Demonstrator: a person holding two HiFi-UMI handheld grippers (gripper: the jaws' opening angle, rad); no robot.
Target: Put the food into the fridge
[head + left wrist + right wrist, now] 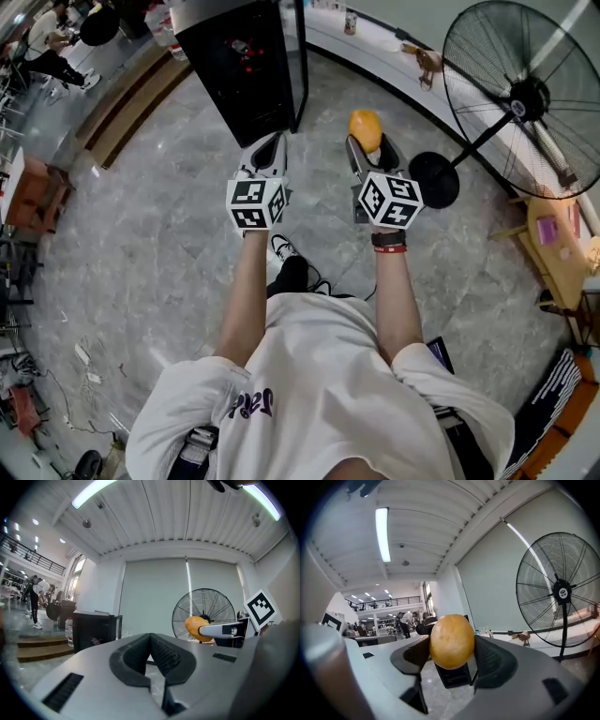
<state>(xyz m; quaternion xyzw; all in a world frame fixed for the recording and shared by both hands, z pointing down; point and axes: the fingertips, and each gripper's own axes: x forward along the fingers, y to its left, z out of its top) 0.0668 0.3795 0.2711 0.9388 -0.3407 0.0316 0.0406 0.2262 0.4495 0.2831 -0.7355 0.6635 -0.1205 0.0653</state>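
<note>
- the golden-brown, egg-shaped piece of food [452, 641] is off the floor, carried in the right gripper [368, 143]. its jaws stand wide and press on it from both sides.
- in the right gripper view the food's long axis stands roughly upright, across the line along which the jaws close. about half of it sticks out past the dark ribbed pads [487, 658].
- the small black cabinet fridge [239, 66] stands on the grey stone floor [159, 244], ahead of both grippers and to the left of the food. the right gripper view shows it straight beyond the food, so the carry is forward with a slight leftward drift.
- the fridge's glass door [298, 56] looks ajar on the side towards the food, though how far it is open is hard to judge.
- the left gripper [270, 152] is the nearer one to the fridge. its jaws are closed together with nothing between them, so it looks free to deal with the door.
- the large black pedestal fan [525, 94] stands well to the right, clear of the path.
</note>
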